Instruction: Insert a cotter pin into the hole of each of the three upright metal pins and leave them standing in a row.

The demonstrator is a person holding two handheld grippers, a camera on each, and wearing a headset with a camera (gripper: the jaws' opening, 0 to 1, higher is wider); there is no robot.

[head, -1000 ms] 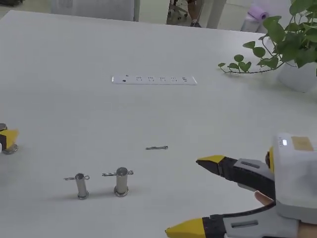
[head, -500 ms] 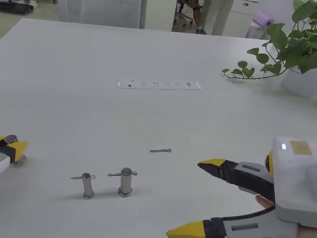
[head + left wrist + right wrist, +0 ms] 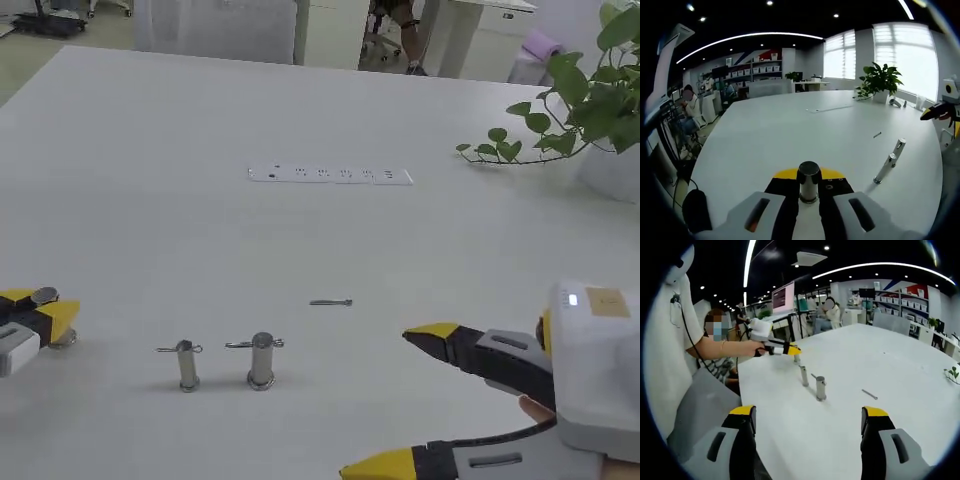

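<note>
Left claw (image 3: 42, 312): clamped on bare metal pin (image 3: 809, 181), left edge | right claw (image 3: 378, 400): wide, empty, lower right | best, I'd say: pinch mid-frame cotter pin (image 3: 331, 302) by its loop

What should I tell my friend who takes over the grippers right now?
Left gripper: shut on the bare pin, which is upright, far left.
Right gripper: open, empty, near right.
Done: two cottered pins stand side by side.
Left to do: the loose cotter lies flat beyond them. Put it through the bare pin, then stand that pin in the row.
</note>
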